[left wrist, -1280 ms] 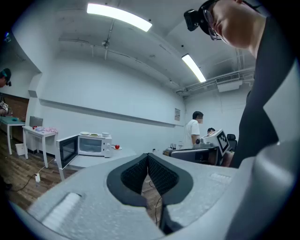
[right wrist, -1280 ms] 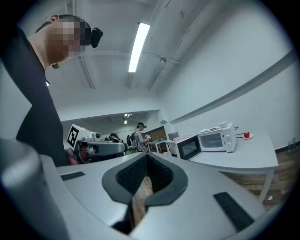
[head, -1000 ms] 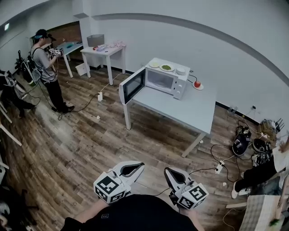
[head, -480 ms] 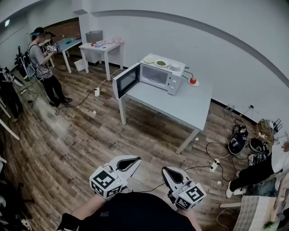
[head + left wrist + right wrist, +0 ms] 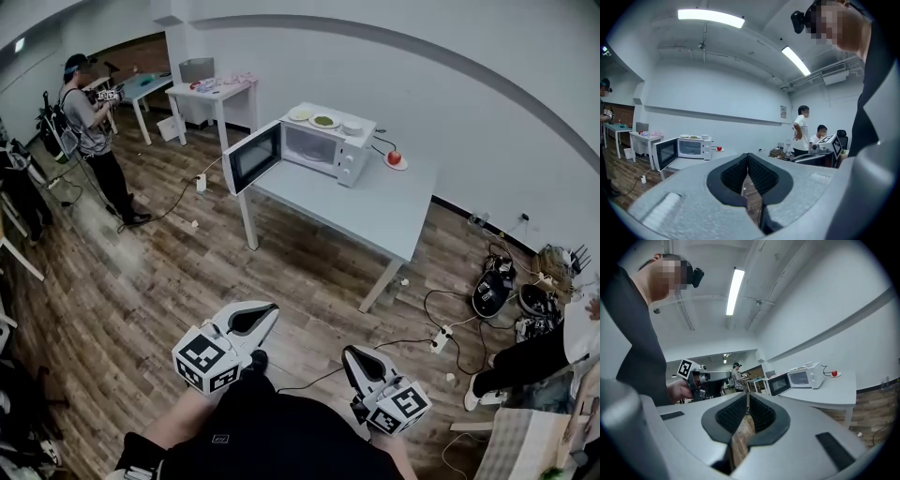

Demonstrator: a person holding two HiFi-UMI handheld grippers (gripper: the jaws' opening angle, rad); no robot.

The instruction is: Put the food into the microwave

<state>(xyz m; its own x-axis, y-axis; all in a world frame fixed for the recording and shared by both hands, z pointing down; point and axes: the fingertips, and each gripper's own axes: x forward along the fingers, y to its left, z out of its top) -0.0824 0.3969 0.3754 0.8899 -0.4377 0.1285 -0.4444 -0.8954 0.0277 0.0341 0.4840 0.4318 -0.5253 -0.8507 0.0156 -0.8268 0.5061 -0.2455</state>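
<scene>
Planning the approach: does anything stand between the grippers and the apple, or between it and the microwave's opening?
Nothing visible does. Only wood floor and bare tabletop lie between the left gripper, the right gripper and the apple. The microwave door stands open, nothing before its opening.

Closed tongs (image 5: pixel 747 156); distant open microwave (image 5: pixel 693 148)

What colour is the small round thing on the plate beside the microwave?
Red. The small round red thing shows best in the head view.
</scene>
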